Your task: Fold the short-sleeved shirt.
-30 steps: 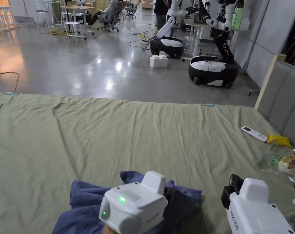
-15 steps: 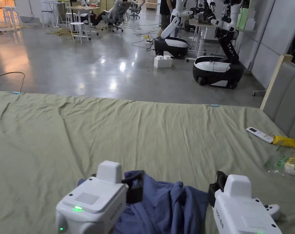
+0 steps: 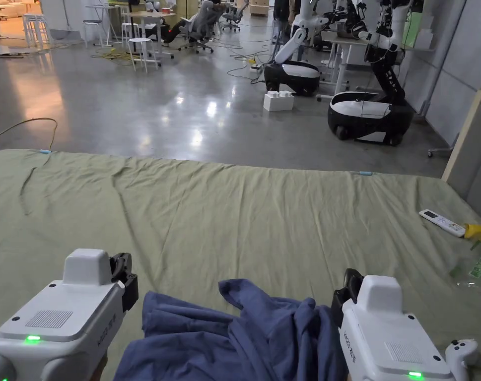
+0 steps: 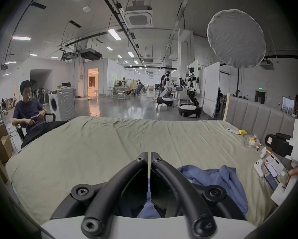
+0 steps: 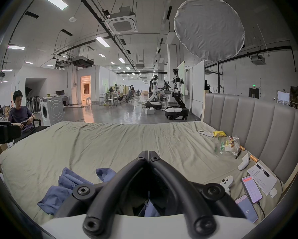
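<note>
Since one second ago the left gripper (image 3: 126, 278) has gone from on top of the blue shirt (image 3: 244, 332) to the left side; it is now beside the cloth at about 9 o'clock from it, and not over it. The head camera has also turned, so the whole room has shifted a little to the right.

The blue shirt is crumpled in a heap on the green bed sheet (image 3: 234, 213), near the edge closest to the person, between the two grippers. The right gripper (image 3: 344, 292) is at about 3 o'clock from the heap, very close to its right edge.

In the left gripper view the two jaws of the left gripper (image 4: 149, 158) are pressed together, with only a thin slit between them, and no cloth is between the tips. In the right gripper view the jaws of the right gripper (image 5: 148, 154) meet at their tips and also hold nothing; the shirt (image 5: 65, 187) lies lower left, at about 8 o'clock.

I think the grippers stand on both sides because the shirt must first be opened flat, and for this each side needs its own grasp. Folding itself is not yet begun.

The remote control (image 3: 442, 222) and the yellow thing (image 3: 480, 232) lie far at 2 o'clock, well apart from the work.
</note>
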A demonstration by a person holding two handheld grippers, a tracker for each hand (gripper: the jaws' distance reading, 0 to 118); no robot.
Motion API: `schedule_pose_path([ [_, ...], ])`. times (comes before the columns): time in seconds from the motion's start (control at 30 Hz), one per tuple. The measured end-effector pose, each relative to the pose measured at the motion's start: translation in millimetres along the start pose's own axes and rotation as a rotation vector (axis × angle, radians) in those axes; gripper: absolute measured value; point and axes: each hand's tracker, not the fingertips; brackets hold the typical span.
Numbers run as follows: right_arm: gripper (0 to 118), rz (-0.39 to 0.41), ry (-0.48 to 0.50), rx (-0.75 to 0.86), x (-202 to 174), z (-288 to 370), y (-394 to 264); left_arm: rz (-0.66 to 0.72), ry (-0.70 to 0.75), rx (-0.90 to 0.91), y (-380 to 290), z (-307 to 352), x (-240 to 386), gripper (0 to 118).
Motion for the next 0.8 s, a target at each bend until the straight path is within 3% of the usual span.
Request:
schedule_pose_path([
  [0.17, 0, 0.005, 0.011, -0.003, -4, -4, 2, 0.064, 0.003, -0.1, -14, -18, -12, 3],
  [0.53, 0, 0.043, 0.015, -0.051, 1, -19, -13, 0.188, -0.058, -0.448, -44, -125, -30, 3],
  [0.6, 0, 0.045, 0.009, -0.065, 4, -24, -17, 0.2, -0.068, -0.494, -52, -165, -39, 21],
  [0.63, 0, 0.044, 0.005, -0.074, 6, -26, -20, 0.192, -0.062, -0.504, -55, -177, -37, 38],
  [0.73, 0, 0.044, -0.005, -0.098, 10, -32, -27, 0.173, -0.052, -0.565, -66, -216, -34, 57],
  [0.77, 0, 0.043, -0.01, -0.104, 12, -33, -29, 0.169, -0.057, -0.586, -70, -225, -33, 75],
  [0.8, 0, 0.042, -0.013, -0.113, 14, -35, -32, 0.158, -0.054, -0.607, -74, -236, -30, 77],
])
